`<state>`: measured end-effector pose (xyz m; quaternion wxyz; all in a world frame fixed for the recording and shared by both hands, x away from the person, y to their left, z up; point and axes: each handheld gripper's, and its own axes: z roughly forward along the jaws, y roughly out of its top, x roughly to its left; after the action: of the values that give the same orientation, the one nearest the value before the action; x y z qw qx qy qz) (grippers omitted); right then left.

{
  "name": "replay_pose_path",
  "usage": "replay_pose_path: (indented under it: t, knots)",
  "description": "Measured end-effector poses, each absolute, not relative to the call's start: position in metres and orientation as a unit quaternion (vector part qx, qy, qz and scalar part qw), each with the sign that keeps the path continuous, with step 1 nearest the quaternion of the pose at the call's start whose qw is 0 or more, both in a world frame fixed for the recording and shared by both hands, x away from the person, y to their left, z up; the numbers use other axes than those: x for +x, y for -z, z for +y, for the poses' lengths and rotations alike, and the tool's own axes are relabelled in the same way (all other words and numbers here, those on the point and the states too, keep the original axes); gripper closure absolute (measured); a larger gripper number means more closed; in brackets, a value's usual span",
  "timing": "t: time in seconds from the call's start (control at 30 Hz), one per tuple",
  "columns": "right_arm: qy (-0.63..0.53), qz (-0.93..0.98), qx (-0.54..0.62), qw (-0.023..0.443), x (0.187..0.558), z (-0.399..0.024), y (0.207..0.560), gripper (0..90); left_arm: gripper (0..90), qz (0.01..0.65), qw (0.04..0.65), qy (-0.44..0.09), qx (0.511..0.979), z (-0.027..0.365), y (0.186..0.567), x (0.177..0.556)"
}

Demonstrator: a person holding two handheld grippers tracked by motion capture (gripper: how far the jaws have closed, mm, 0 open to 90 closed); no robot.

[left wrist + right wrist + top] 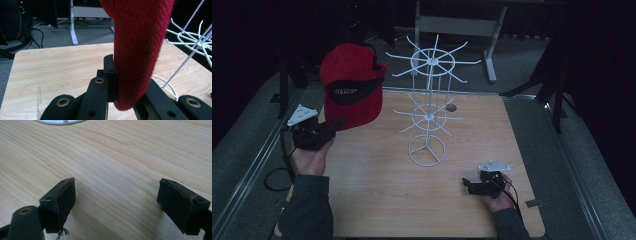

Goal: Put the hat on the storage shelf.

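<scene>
Above the wooden table (pixel 377 200), left fingers (pixel 110 72) pinch the red cap's (pixel 352 85) brim.

The red cap (pixel 352 82) is a knitted-looking fabric baseball cap with a flat brim and a dark inner band bearing pale lettering too small to read. It is lifted clear of the counter (pixel 377 200), its opening and underside facing the high view, brim hanging downward. It hangs at the left, just beside the white wire rack (pixel 428 107), apart from it.

A red cap (pixel 352 85) with black inner band, white wire rack (pixel 428 107), pale wood-grain table (pixel 377 200).
</scene>
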<state>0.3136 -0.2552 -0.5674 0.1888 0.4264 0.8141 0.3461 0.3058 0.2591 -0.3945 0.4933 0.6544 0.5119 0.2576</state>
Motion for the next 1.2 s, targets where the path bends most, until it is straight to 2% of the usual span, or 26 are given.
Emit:
replay_pose_path:
  t: [1.2]
  knots:
    - [-0.347, 0.814, 0.427, 0.189, 0.314, -0.255, 0.567, 15.1, 86.0, 0.501, 0.516, -0.273, 0.639, 0.257, 0.369, 0.305]
